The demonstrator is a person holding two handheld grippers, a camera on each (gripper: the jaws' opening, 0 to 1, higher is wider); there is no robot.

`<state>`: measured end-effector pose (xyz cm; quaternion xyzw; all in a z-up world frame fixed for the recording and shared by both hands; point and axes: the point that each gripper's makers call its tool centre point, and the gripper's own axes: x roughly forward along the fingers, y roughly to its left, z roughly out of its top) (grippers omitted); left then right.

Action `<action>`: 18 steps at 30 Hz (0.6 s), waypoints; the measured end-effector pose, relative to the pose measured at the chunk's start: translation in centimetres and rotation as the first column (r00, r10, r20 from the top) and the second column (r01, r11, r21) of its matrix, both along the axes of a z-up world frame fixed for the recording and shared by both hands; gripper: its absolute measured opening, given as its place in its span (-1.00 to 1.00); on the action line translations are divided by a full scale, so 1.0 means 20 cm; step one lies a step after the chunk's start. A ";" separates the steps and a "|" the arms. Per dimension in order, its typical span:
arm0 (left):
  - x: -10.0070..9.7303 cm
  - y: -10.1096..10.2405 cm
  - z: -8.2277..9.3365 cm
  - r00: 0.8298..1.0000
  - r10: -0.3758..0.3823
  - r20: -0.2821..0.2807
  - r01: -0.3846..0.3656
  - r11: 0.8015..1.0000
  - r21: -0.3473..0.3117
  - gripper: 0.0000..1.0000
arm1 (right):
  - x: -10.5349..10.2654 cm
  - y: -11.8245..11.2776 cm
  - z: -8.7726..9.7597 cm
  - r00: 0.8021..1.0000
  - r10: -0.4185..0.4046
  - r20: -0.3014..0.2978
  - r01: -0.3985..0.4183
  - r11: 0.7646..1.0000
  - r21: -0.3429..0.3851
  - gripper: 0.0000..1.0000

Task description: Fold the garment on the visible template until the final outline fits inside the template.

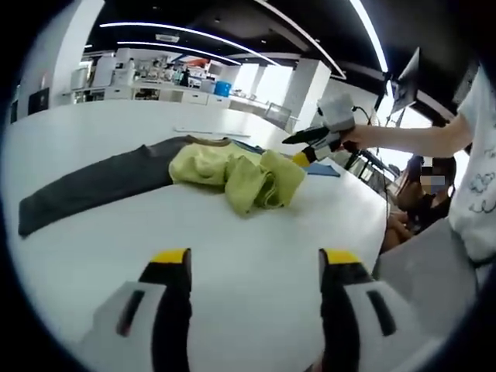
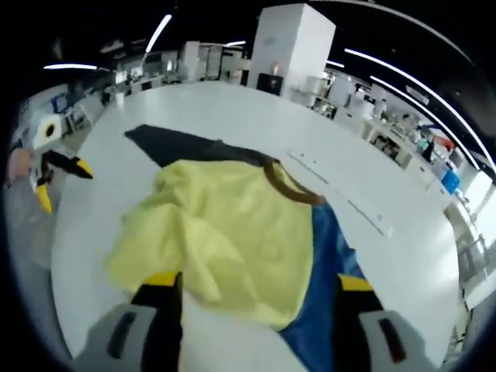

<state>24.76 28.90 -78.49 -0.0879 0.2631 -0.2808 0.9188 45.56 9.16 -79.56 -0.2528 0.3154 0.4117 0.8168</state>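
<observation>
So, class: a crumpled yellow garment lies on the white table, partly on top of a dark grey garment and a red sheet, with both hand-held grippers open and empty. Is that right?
Not quite: the sheet under the yellow garment is blue, not red, as the right gripper view shows. The rest holds: it lies crumpled on the white table, partly over the dark grey garment, and the left hand-held gripper and right hand-held gripper are open and empty.

Bright, even indoor light from ceiling light strips (image 1: pixel 194 31) in both views; windows (image 1: pixel 267 81) blown out at upper centre of left gripper view. White table (image 1: pixel 232 256) slightly glary, shadows soft and faint. Strong fisheye bending at edges. Far background soft; lower-frame foreground a bit blurred.
</observation>
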 end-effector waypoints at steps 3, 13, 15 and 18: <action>0.03 -0.02 0.00 1.000 -0.005 0.009 0.005 1.000 0.004 0.22 | -0.02 0.00 0.03 1.000 0.001 0.004 -0.001 1.000 0.023 0.59; 0.27 -0.13 -0.09 0.999 0.041 0.010 -0.042 0.997 0.058 0.10 | -0.14 -0.02 0.16 1.000 -0.007 0.022 0.004 0.990 0.142 0.71; 0.29 -0.14 -0.10 0.999 0.044 0.009 -0.044 0.997 0.064 0.07 | -0.17 -0.03 0.16 1.000 -0.010 0.020 0.007 0.989 0.145 0.83; 0.31 -0.16 -0.11 0.999 0.048 0.012 -0.048 0.995 0.085 0.02 | -0.22 -0.06 0.14 1.000 -0.003 0.011 0.002 0.989 0.147 0.94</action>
